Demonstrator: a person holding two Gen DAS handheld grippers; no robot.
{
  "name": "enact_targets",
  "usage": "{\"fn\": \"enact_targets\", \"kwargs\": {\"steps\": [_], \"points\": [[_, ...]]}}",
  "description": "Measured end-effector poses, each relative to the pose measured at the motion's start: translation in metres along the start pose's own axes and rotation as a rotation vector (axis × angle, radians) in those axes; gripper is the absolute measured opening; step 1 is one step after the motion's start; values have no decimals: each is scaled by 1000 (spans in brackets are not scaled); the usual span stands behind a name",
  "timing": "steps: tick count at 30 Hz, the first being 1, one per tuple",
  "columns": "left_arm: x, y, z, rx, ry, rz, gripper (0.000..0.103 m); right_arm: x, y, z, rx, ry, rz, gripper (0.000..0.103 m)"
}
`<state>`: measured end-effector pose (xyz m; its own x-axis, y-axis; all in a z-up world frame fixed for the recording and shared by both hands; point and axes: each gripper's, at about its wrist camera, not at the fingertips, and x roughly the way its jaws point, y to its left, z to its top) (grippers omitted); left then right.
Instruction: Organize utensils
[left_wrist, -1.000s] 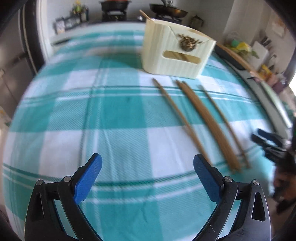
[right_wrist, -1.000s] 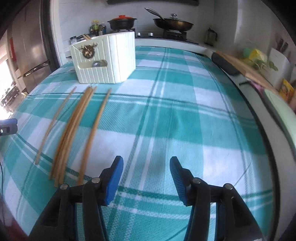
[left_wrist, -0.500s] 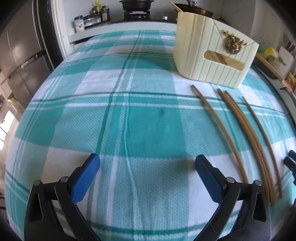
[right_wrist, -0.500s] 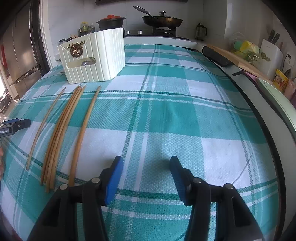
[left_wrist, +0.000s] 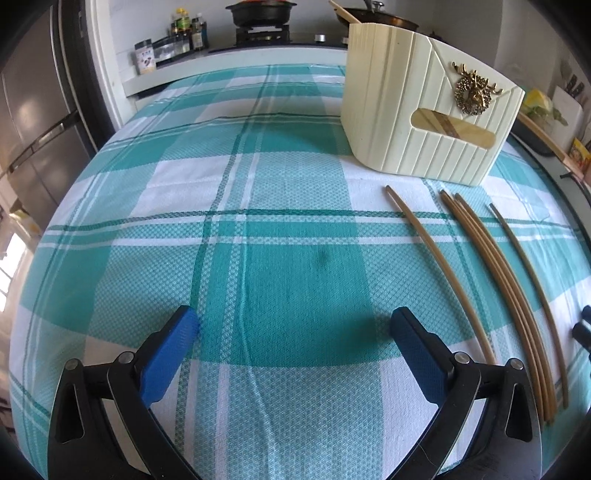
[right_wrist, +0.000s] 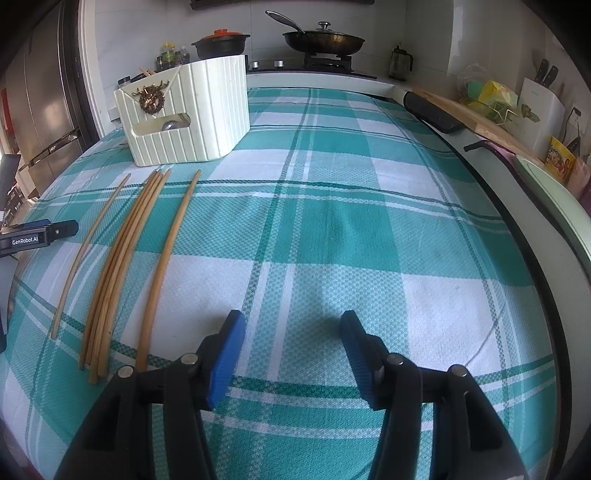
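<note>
The chopsticks (right_wrist: 162, 254) lie between both tools, long axes pointing at the holder (right_wrist: 184, 110). The right tool (right_wrist: 291, 349), open and empty, seems nearer; the left tool (left_wrist: 295, 350) gapes wide.

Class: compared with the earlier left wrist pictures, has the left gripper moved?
Yes. The left gripper has swung left: the cream utensil box and chopsticks now sit further right in its view.
</note>
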<state>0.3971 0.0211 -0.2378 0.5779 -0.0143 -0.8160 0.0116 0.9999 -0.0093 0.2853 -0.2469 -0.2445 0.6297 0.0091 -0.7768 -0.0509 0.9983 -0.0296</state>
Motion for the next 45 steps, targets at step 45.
{"fn": "enact_targets", "kwargs": {"steps": [45], "points": [[1,-1,1,36,-2,-24,103,0,0,0,0,-2,1,55]]}}
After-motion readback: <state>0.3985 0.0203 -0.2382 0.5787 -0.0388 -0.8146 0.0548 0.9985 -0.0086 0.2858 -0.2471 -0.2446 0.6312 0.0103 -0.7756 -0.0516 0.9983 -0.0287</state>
